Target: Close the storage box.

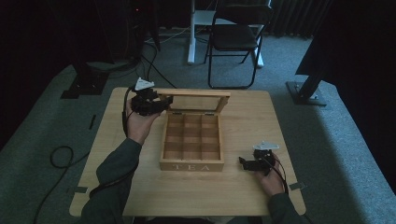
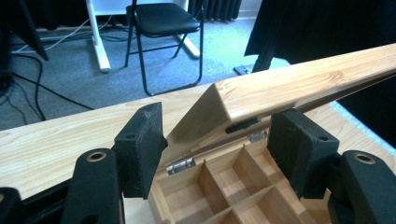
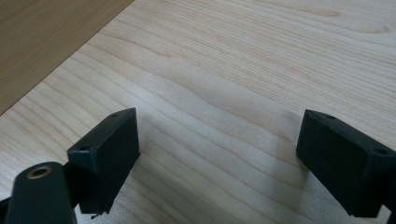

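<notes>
Between the left tongs (image 2: 215,154), apart, raised lid corner (image 2: 224,100) of tea box (image 1: 191,165).

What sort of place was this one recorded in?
Probably a curtained-off recording corner of an office or lab: a folding chair on grey carpet, dark drapes, loose cables beside the wooden table.

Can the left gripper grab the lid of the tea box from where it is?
Probably yes. The left gripper is right at the corner of the raised lid, its fingers stand apart on either side, and nothing blocks it.
</notes>
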Available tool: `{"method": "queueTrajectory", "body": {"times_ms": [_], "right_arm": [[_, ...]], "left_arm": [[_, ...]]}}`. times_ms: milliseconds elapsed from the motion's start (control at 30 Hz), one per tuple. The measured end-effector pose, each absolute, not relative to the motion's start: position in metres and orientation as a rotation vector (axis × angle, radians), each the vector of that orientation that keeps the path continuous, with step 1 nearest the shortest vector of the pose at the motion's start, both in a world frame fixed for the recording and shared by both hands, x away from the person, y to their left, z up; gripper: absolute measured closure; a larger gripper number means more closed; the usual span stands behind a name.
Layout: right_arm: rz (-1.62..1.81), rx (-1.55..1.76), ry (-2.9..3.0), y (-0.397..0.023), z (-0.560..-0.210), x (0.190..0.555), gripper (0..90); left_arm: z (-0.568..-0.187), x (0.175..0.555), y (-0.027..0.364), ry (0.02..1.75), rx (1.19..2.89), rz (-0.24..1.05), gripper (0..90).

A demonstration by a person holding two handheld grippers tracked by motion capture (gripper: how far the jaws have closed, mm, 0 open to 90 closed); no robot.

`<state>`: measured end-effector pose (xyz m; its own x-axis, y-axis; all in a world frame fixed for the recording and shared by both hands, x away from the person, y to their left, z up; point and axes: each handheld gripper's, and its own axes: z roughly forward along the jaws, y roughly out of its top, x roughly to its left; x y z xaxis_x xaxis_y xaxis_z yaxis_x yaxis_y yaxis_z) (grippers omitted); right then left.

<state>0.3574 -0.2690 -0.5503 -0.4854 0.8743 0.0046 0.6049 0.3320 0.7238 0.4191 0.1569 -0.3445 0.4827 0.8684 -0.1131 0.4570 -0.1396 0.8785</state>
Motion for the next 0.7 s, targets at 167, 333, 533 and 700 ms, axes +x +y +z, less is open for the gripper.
{"method": "queueTrajectory", "body": {"times_ms": [167, 333, 533, 700], "right_arm": [[0.952, 1.304, 2.216, -0.269, -0.550, 0.357, 12.7], [0.952, 1.306, 2.215, -0.269, -0.550, 0.357, 12.7], [0.953, 1.306, 2.215, -0.269, -0.550, 0.357, 12.7], [0.953, 1.306, 2.216, -0.269, -0.550, 0.357, 12.8]], "left_arm": [[-0.349, 0.413, 0.156, 1.119, 1.779, 0.527, 36.6], [-0.353, 0.407, 0.157, 1.119, 1.779, 0.513, 36.5], [-0.359, 0.397, 0.157, 1.116, 1.789, 0.524, 37.6], [-0.362, 0.391, 0.157, 1.117, 1.800, 0.530, 37.7]]}}
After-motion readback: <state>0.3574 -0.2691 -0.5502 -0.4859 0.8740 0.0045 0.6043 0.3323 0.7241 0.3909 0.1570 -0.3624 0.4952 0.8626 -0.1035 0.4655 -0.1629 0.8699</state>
